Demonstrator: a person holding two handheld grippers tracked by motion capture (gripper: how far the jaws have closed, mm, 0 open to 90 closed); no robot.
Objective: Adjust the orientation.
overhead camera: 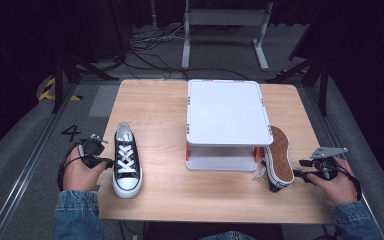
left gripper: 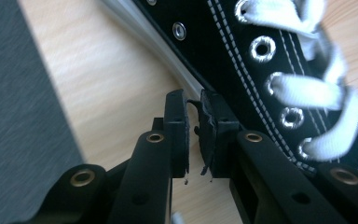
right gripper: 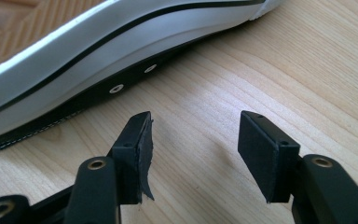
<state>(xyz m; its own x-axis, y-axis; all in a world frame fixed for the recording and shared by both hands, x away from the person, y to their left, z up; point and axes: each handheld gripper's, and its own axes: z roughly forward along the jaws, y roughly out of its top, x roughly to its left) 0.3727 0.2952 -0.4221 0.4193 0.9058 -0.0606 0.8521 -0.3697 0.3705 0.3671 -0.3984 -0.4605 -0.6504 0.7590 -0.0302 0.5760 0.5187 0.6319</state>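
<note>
The work in hand looks like gathering a pair of sneakers, probably onto the white two-tier rack (overhead camera: 228, 112) at the far middle of the counter (overhead camera: 165, 195). The upright black sneaker (overhead camera: 126, 161) stands at the near left, toe toward the person. The left hand-held gripper (overhead camera: 106, 162) sits just beside its left side, jaws drawn nearly together with only a slit between the pads (left gripper: 179, 130) and nothing clearly pinched; one pad lies against the canvas by the sole edge. The second sneaker (overhead camera: 279, 156) lies tipped on its side at the near right, tan sole showing, just beside the rack's right corner. The right hand-held gripper (overhead camera: 298, 174) waits near its heel, jaws moderately spread and empty over bare wood.

Next, I judge, the left jaws must widen to take the sneaker's collar or side wall. The rack's near leg and the tipped sneaker's loose lace crowd the right-hand approach.
</note>
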